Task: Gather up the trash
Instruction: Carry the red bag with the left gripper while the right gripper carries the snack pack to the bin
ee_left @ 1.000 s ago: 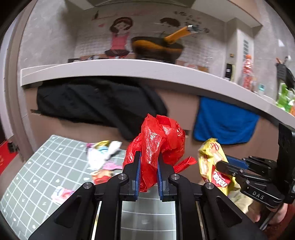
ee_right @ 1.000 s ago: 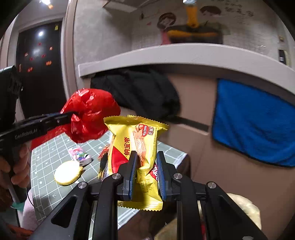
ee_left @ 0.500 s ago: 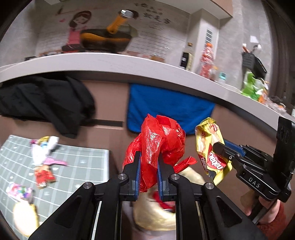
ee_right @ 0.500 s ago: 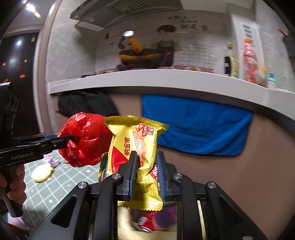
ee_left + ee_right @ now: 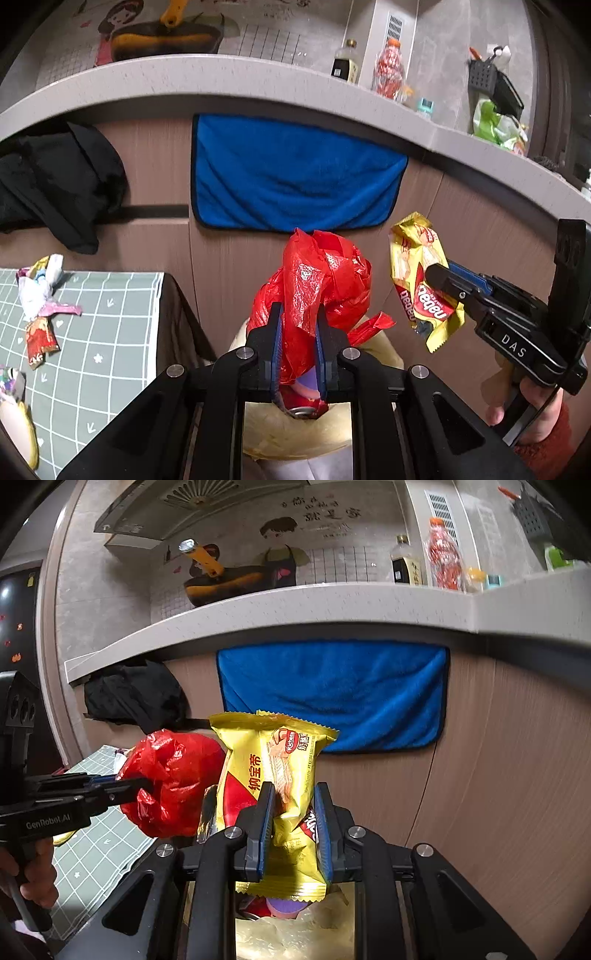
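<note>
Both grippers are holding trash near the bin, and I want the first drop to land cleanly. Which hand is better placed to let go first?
Probably the left. The left gripper holds the red bag right over the bin; the right gripper's yellow wrapper hangs off to its side.

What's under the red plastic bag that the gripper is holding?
Below the red plastic bag, held in the left gripper, a bin lined with a yellowish bag stands open. A red drink can and something purple lie inside. The gripper hides the rest.

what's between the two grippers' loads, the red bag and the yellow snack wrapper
Nothing. In the left wrist view only bare cabinet front shows between the red bag and the yellow snack wrapper; the right wrist view overlaps them.
</note>
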{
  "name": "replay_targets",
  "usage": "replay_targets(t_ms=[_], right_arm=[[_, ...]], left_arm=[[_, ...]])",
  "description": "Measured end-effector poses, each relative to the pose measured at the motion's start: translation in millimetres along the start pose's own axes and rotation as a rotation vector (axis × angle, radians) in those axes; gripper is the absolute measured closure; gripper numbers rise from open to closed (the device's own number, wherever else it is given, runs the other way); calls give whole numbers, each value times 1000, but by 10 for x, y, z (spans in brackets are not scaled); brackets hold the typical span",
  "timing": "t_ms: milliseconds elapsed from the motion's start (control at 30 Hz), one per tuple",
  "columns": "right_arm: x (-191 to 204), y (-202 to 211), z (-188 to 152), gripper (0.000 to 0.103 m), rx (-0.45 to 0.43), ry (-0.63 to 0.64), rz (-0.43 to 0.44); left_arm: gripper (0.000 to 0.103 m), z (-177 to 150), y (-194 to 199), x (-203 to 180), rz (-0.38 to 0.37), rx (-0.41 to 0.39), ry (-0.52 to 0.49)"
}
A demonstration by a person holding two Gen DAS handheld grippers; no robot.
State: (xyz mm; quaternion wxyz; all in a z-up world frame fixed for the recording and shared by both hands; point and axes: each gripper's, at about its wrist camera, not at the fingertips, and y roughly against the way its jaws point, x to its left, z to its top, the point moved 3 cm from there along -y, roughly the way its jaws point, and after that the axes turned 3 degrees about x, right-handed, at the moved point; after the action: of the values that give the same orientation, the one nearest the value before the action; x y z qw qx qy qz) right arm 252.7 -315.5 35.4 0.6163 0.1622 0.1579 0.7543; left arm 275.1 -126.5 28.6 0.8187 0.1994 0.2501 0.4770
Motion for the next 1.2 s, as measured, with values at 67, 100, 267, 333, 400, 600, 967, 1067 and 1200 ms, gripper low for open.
replay_targets(t_ms=[67,100,267,333,400,600,967,1067,1200], right_arm=[[-22,-56,-40,84,10,-9,3],[-30,-75,-59,84,14,-11,3],[-78,-190,-147,84,40,-26,5],[-88,-225,-175,84,51,-32,5],[-105,-271,-213,84,63,-39,7],[-143,-388,-307,84,91,-54,11],[-233,-685,-627,83,190,-110,28],[-239,-781,-731,83,225,-121,36],[-249,-904,-854,83,266,-119,23]], left_arm=[[88,-34,-64,10,1,15,4],[88,-50,-89,23,2,21,6],[88,-126,-235,53,7,53,15],[88,-165,-295,56,6,67,15],[88,-192,-342,58,10,75,13],[88,-313,-518,106,-5,135,49],[88,-575,-880,145,-18,257,84],[88,-629,-1001,173,-40,310,116],[88,-732,-1157,207,-52,369,147]])
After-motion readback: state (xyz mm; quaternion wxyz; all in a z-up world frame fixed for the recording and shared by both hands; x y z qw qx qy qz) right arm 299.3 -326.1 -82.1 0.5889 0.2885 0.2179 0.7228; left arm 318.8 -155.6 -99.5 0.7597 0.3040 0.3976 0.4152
